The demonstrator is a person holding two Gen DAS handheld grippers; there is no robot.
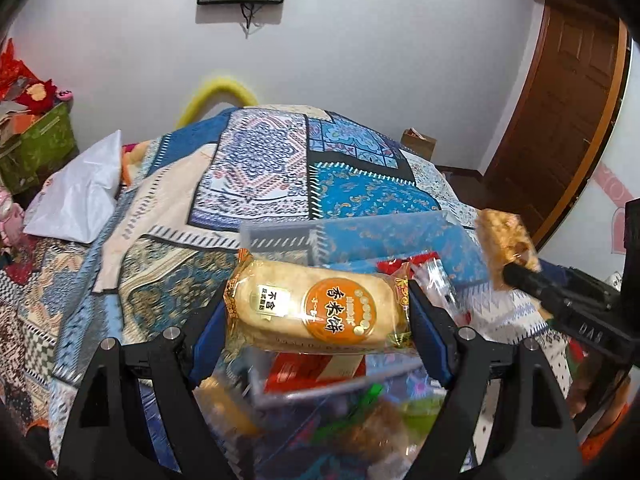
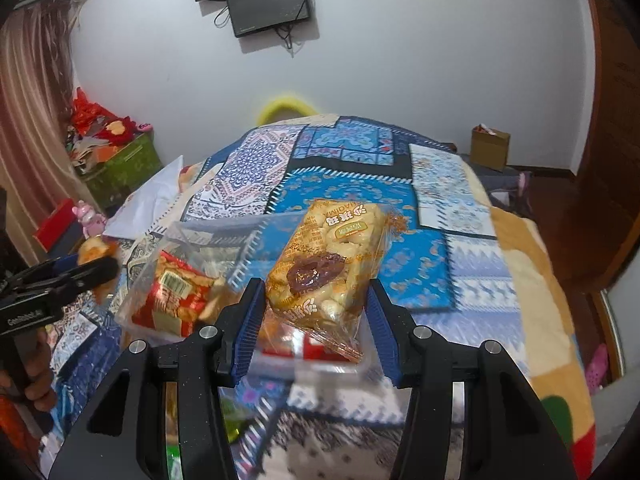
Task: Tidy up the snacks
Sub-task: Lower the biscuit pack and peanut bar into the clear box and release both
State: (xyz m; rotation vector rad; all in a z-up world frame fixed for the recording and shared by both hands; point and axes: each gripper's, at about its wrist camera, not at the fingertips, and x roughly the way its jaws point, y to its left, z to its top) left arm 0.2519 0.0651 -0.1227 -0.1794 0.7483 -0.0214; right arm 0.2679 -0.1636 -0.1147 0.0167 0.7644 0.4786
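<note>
My left gripper (image 1: 316,312) is shut on a rice cracker pack (image 1: 316,306) with an orange round label, held crosswise above a clear plastic bin (image 1: 280,236). My right gripper (image 2: 314,308) is shut on a sachima pack (image 2: 328,256) with a brown date picture, held above the bin's near rim (image 2: 316,360). The sachima pack also shows at the right of the left wrist view (image 1: 506,244). A red snack pack (image 2: 172,296) lies in the bin's left part (image 2: 208,236). Red packs (image 1: 316,368) show in the bin under the cracker.
The bin stands on a bed with a blue patchwork blanket (image 2: 360,184). Blurred loose snacks (image 1: 360,428) lie near my left gripper. A white bag (image 1: 80,196) lies at the left. A cardboard box (image 2: 490,146) and a wooden door (image 1: 560,120) are at the right.
</note>
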